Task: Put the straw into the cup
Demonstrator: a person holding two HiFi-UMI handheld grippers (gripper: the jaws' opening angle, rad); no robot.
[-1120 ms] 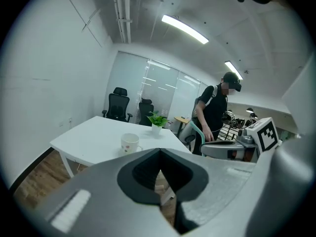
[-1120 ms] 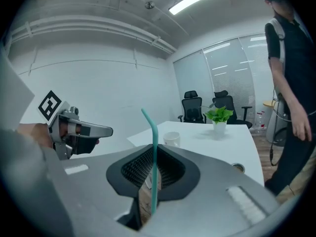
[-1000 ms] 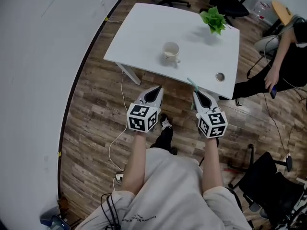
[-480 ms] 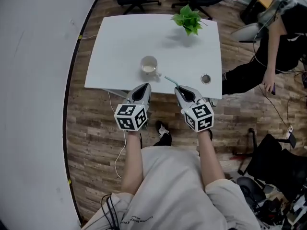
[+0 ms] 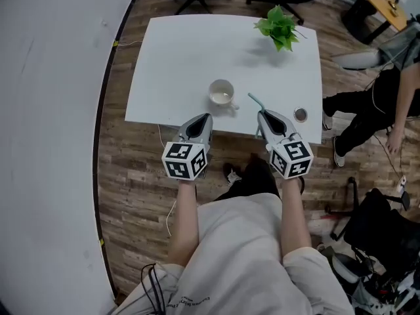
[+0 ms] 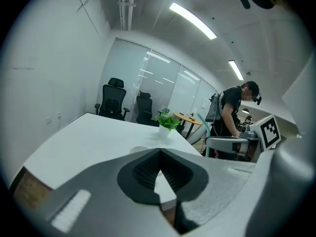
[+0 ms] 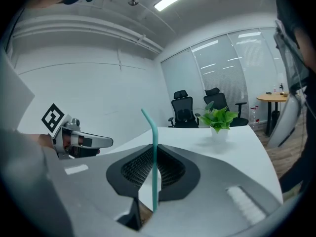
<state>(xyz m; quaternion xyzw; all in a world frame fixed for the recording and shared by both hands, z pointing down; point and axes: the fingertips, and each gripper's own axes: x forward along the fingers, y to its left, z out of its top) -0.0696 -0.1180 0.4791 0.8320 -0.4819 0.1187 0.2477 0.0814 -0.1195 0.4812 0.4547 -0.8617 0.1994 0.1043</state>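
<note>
Now we are at the carry step: the straw [image 5: 254,102] is not yet in the cup [image 5: 221,93]. Our right gripper [image 5: 266,115] pinches the straw near its lower end, with the bent tip pointing away from us. It sits just right of the cup, near the table's [image 5: 177,51] front edge. Our left gripper [image 5: 203,119] hangs close by, jaws pressed together on nothing. Next, we judge, the right must shift left and lower the straw's free end into the cup's mouth.
</note>
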